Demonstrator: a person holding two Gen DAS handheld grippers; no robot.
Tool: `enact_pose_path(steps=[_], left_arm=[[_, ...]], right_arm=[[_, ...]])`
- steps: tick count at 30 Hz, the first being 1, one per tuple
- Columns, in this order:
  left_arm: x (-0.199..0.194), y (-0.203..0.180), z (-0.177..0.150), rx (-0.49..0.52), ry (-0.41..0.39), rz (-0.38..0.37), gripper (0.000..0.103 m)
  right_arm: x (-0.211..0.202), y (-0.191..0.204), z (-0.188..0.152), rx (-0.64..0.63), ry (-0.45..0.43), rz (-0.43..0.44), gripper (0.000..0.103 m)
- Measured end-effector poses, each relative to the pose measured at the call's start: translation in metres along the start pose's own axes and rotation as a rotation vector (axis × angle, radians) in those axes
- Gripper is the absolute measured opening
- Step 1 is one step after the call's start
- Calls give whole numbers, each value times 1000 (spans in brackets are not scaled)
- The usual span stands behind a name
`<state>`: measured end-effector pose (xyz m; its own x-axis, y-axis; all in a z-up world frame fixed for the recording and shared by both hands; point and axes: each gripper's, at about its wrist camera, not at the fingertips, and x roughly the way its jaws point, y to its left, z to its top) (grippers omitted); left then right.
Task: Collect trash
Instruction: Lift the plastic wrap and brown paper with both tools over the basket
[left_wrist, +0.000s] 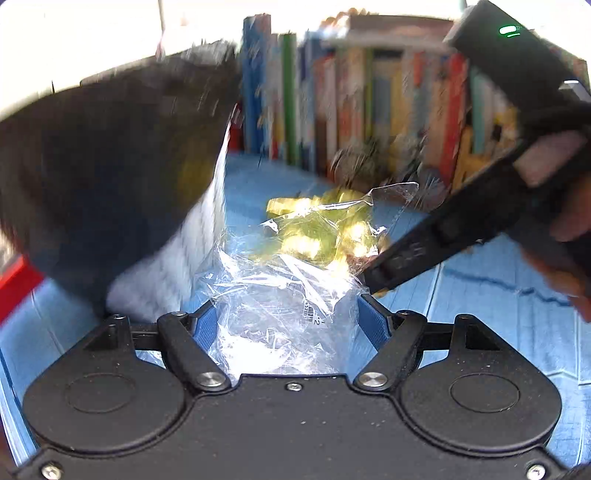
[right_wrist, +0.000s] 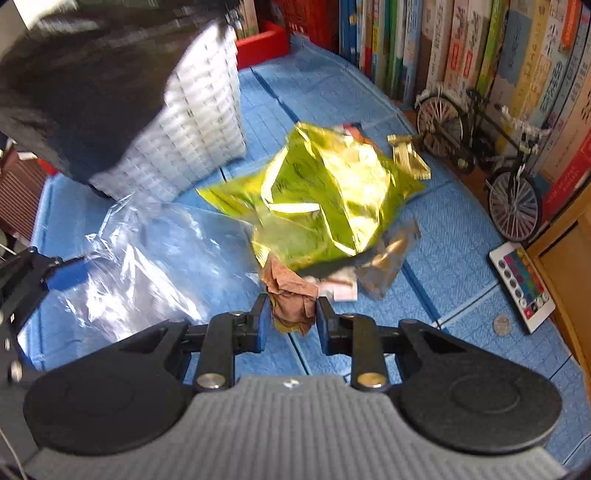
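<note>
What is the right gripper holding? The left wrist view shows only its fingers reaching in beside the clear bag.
Observer: The right gripper is closed on a crumpled brown paper scrap.
Operator: What is beyond the yellow-green wrapper?
Observer: A model bicycle stands against the books.
Operator: Is anything small on the mat?
Observer: A coin lies beside a remote.

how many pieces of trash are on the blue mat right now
4 at least: a clear plastic bag between the left gripper's fingers, a yellow-green wrapper mid-mat, brown crumpled paper in the right gripper, a gold wrapper behind. More may hide underneath.
</note>
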<state>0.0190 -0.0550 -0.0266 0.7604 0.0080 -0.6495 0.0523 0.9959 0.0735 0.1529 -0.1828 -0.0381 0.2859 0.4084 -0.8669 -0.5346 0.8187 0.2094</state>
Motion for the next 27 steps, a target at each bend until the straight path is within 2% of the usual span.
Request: enact_pose_path(steps=[6,12,20,23,27], left_arm=[[-22,3,36,-25,-131,-9,74],[-53,7,91,-76,-222,-15,74],[-87,46,153,-187,-352,28,75],[-87,63,167,-222,-367,81,75],[-87,90,168,-278,-321,139,75]], right_arm=[[-31,-16,23,64,-97,-7,31],[-81,-20,52,81,-207,14,31],[-136,-9,89,69,-347,85,31],[-141,-1,100,66,-383,112,31],[-139,15,111,50,-407,142,31]])
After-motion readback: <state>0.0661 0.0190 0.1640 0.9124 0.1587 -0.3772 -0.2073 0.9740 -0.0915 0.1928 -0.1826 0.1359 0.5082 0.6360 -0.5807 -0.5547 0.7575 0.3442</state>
